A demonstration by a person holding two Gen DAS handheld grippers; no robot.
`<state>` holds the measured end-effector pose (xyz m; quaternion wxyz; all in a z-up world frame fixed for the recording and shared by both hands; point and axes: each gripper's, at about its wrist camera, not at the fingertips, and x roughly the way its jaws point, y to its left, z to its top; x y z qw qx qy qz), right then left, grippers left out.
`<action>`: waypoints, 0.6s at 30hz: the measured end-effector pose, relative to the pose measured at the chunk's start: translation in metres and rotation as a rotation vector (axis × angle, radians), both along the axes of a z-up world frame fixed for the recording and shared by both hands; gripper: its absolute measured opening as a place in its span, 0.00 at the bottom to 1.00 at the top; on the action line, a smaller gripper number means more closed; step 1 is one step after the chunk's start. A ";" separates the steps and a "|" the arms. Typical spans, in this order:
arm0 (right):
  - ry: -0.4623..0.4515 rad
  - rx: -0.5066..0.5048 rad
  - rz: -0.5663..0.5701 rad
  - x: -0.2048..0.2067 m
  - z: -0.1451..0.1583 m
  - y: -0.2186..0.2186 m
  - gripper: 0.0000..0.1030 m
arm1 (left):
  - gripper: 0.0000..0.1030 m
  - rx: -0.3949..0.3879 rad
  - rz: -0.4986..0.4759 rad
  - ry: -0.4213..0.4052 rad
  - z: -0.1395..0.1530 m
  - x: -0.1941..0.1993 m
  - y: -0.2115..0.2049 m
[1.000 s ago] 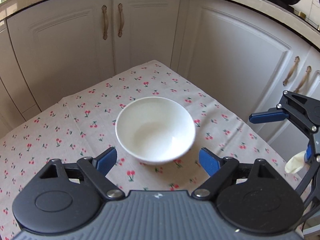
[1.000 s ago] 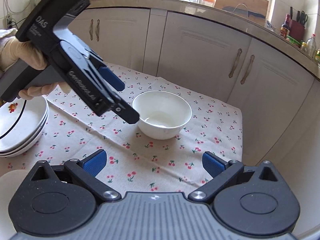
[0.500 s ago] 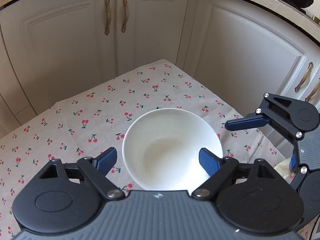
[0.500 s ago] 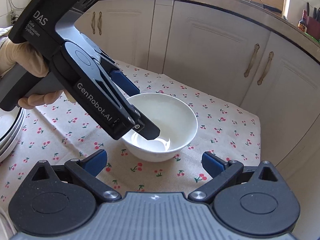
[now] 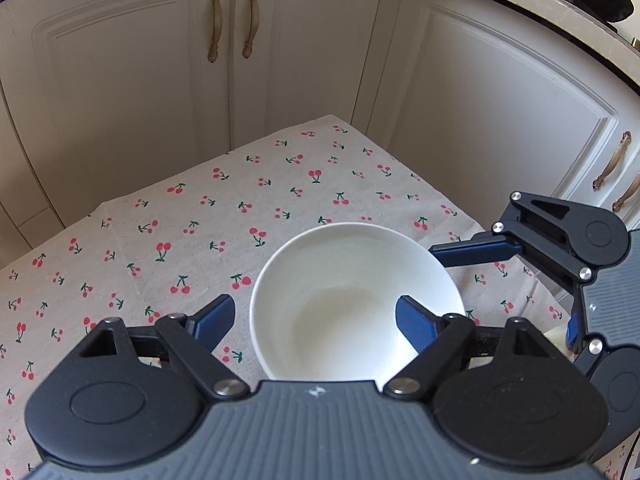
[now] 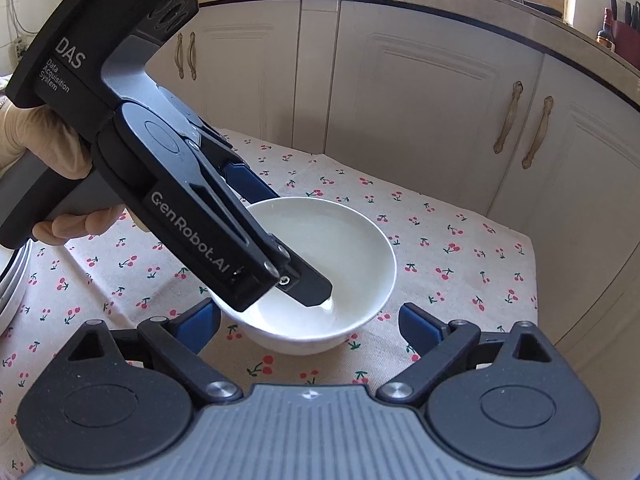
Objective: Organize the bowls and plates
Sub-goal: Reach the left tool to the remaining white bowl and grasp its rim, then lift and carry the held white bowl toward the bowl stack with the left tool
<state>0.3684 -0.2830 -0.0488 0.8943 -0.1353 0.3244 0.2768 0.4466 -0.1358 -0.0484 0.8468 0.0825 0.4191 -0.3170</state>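
Note:
A white bowl (image 5: 352, 300) sits on the cherry-print tablecloth (image 5: 200, 232). My left gripper (image 5: 316, 320) is open and straddles the bowl's near left rim: one finger is outside the wall, the other hangs inside the bowl. In the right wrist view the bowl (image 6: 344, 256) lies just ahead, with the left gripper's inner finger (image 6: 308, 284) dipping into it. My right gripper (image 6: 310, 320) is open and empty, just short of the bowl's near side. It also shows at the right of the left wrist view, its fingers (image 5: 476, 250) beside the bowl's right rim.
A stack of white plates (image 6: 12, 280) lies at the left edge of the right wrist view. White cabinet doors (image 5: 288, 52) stand close behind the table. The table's far corner (image 5: 332, 124) and right edge (image 6: 528, 264) are near the bowl.
Both grippers have moved forward to the bowl. The left gripper has dropped over its rim, one finger now inside. The bowl has not moved.

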 end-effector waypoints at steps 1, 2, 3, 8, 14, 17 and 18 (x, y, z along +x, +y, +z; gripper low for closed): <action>-0.003 -0.001 0.003 0.000 0.000 0.001 0.94 | 0.81 -0.005 -0.001 0.001 0.000 0.001 0.000; -0.005 -0.003 0.004 0.000 0.000 0.001 0.94 | 0.77 -0.008 -0.003 0.005 0.000 0.002 0.000; -0.008 -0.006 0.006 -0.001 0.000 0.002 0.93 | 0.77 -0.010 -0.005 0.008 0.000 0.003 0.000; -0.026 -0.020 0.016 -0.003 0.001 0.005 0.90 | 0.72 -0.021 -0.011 0.006 0.001 0.004 0.000; -0.028 -0.017 0.013 -0.003 0.001 0.005 0.90 | 0.72 -0.022 -0.013 0.010 -0.001 0.005 0.000; -0.031 -0.020 0.014 -0.004 0.000 0.005 0.90 | 0.72 -0.023 -0.017 0.012 -0.001 0.005 0.000; -0.030 -0.018 0.014 -0.004 0.000 0.005 0.90 | 0.72 -0.024 -0.020 0.013 -0.001 0.005 0.000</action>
